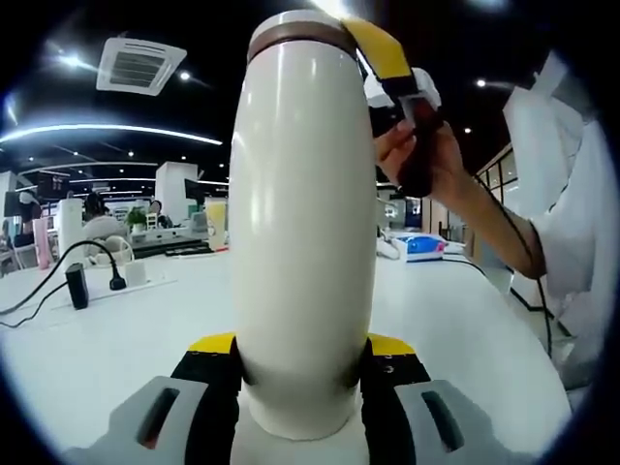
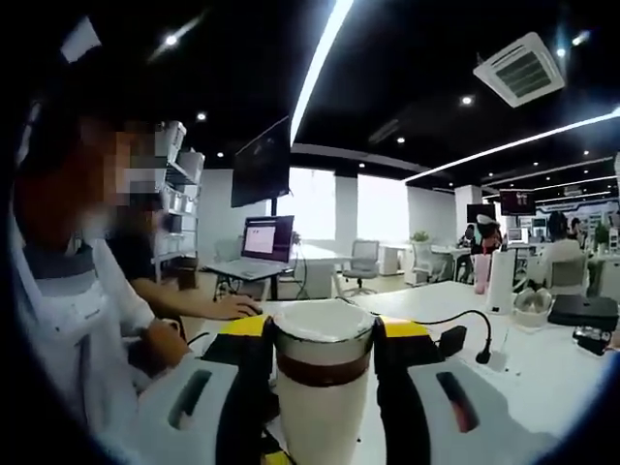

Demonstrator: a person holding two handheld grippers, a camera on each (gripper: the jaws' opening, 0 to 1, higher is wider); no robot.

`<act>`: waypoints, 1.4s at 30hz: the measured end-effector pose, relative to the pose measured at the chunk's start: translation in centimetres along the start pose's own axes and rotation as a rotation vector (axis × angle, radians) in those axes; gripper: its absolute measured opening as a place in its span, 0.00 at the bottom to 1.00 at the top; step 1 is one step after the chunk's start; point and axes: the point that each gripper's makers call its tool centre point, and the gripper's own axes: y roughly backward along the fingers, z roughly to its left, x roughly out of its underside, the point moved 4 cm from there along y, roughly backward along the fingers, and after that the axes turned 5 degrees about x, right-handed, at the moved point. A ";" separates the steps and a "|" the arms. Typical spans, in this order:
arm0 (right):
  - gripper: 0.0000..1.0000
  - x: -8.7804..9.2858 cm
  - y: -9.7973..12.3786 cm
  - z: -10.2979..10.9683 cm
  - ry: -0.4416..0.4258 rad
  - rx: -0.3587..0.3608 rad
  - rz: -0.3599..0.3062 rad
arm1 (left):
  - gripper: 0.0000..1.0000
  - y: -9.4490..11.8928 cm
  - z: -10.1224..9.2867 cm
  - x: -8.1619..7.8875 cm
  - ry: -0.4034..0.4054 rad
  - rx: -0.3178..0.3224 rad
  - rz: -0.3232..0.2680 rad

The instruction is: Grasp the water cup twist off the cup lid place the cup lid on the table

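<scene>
Water cup (image 1: 302,223), upright on bench (image 1: 126,339): left hand-held gripper (image 1: 300,373) clamps body, right hand-held gripper (image 2: 323,363) clamps cup lid (image 2: 323,351). Power adapter (image 1: 77,285), laptop (image 2: 260,244) nearby.

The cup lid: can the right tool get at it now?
Probably yes: the right tool already has its jaws on either side of the cup lid, while the left tool grips the water cup lower down.

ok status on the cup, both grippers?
Left gripper shut on water cup body, upright above table. Right gripper shut on cup lid, lid still on. Nothing in the way.
</scene>
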 end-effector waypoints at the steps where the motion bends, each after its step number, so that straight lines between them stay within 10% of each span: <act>1: 0.44 0.0 0.0 0.0 0.000 0.001 0.001 | 0.50 0.0 0.0 0.0 0.000 0.000 0.000; 28: 0.81 0.0 1.3 2.3 0.159 0.475 0.097 | 0.50 0.1 -0.1 0.0 -0.005 -0.002 0.002; 42: 0.76 -0.3 2.4 3.5 0.154 0.628 0.032 | 0.50 0.0 -0.2 0.0 -0.007 -0.002 0.003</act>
